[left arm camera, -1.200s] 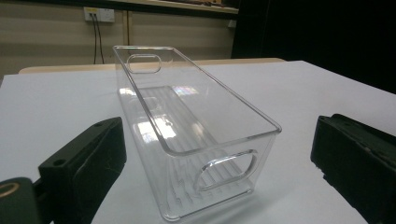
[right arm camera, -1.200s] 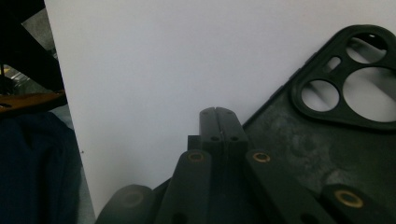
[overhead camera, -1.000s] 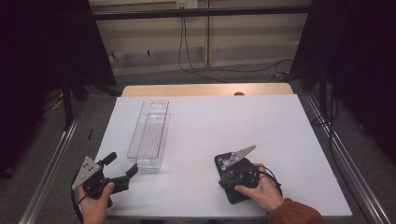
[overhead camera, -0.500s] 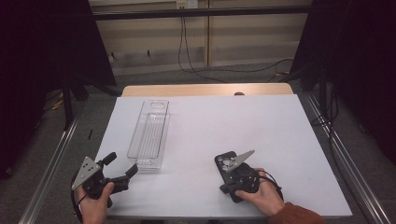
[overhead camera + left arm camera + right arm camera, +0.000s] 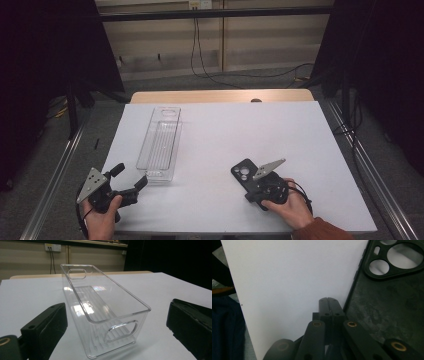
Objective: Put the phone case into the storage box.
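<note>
Near front edge of surface (image 5: 300, 130), right gripper (image 5: 256, 189) clenched, jaws pressed together, tips beside dark phone case (image 5: 243, 173), holding nothing. Best spread jaws first, then pinch case's edge. Left gripper (image 5: 131, 187) released, facing clear bin (image 5: 161, 145). Path unobstructed.

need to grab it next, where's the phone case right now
In the high view the black phone case lies flat on the white table, front right, beside the right gripper.
</note>
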Demonstrator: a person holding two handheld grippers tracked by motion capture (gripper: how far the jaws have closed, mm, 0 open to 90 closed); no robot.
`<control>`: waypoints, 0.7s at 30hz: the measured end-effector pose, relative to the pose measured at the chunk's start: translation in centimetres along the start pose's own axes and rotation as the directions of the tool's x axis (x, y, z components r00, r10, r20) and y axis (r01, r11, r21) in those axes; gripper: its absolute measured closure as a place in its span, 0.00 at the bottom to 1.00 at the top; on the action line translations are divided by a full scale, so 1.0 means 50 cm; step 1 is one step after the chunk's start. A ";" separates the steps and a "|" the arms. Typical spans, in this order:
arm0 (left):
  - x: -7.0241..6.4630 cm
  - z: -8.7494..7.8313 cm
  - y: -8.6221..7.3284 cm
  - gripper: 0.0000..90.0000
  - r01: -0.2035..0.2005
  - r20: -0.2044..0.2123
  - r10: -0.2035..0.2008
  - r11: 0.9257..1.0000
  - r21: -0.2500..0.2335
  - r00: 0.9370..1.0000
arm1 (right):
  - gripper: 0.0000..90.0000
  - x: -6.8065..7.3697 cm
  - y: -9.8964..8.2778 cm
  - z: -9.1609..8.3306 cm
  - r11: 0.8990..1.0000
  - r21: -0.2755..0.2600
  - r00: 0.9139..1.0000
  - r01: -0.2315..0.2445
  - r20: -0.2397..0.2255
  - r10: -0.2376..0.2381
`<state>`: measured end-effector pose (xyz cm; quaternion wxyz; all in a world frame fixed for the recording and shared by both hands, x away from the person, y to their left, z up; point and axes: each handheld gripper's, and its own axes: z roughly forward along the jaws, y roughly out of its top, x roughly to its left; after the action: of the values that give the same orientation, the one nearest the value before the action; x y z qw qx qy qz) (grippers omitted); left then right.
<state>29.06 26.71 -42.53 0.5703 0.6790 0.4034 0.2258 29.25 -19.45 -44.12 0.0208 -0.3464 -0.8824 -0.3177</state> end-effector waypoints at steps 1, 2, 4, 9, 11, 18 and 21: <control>0.000 0.000 0.000 0.04 0.000 0.002 0.000 1.000 -0.001 1.000 | 1.00 -0.005 -0.003 -0.002 1.000 -0.010 1.000 -0.001 0.000 0.001; 0.000 0.000 0.000 0.04 0.001 0.000 -0.001 1.000 -0.001 1.000 | 1.00 -0.006 -0.004 -0.002 1.000 -0.013 1.000 0.000 0.003 0.000; 0.001 0.000 0.000 0.04 -0.002 0.003 0.002 1.000 0.002 1.000 | 1.00 -0.005 -0.004 -0.002 1.000 -0.015 1.000 0.000 0.006 0.000; 0.000 0.000 0.000 0.04 -0.004 0.005 0.004 1.000 -0.001 1.000 | 1.00 0.001 -0.007 -0.001 0.999 -0.047 1.000 0.006 -0.002 -0.006; -0.001 -0.001 0.000 0.04 0.000 0.001 0.000 1.000 -0.004 1.000 | 1.00 0.003 -0.006 -0.002 0.998 -0.060 1.000 0.009 -0.001 -0.009; 0.000 -0.001 0.000 0.04 0.000 0.003 0.000 1.000 -0.004 1.000 | 0.96 0.011 0.009 -0.017 0.990 -0.141 0.999 0.029 -0.010 -0.031; 0.000 -0.001 0.000 0.04 0.002 0.000 -0.002 1.000 -0.003 1.000 | 0.87 0.014 0.017 -0.031 0.984 -0.178 0.999 0.034 -0.003 -0.035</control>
<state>29.01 26.76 -42.53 0.5717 0.6778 0.4035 0.2258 28.96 -19.43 -42.25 -0.0130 -0.3308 -0.8563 -0.3964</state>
